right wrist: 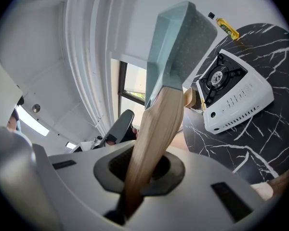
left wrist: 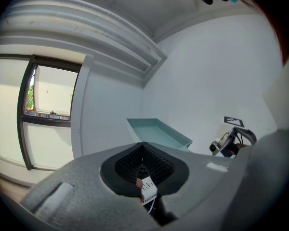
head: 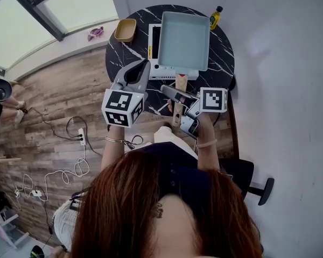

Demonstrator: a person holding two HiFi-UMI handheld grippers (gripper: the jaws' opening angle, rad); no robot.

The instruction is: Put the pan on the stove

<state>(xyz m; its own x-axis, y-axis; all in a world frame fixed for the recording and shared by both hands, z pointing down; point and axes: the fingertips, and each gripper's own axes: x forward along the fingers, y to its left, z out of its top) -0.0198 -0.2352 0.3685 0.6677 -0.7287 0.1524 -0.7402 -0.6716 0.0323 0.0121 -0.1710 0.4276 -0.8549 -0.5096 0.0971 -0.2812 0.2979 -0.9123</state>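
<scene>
**One pan aloft, stove bare**

Head view: the right gripper [head: 171, 93] clamped the wooden handle [head: 181, 83] of the pale pan [head: 184, 39], which hung over the white stove [head: 166, 73] at the desk's [head: 222, 63] far side. The left gripper [head: 141, 66] stood just left, jaws together and empty.

Left gripper view: the pan lay beyond those closed jaws, apart.

Right gripper view: the burner [right wrist: 220, 77] showed uncovered right of the raised pan, so setting it down was judged left to do.
</scene>
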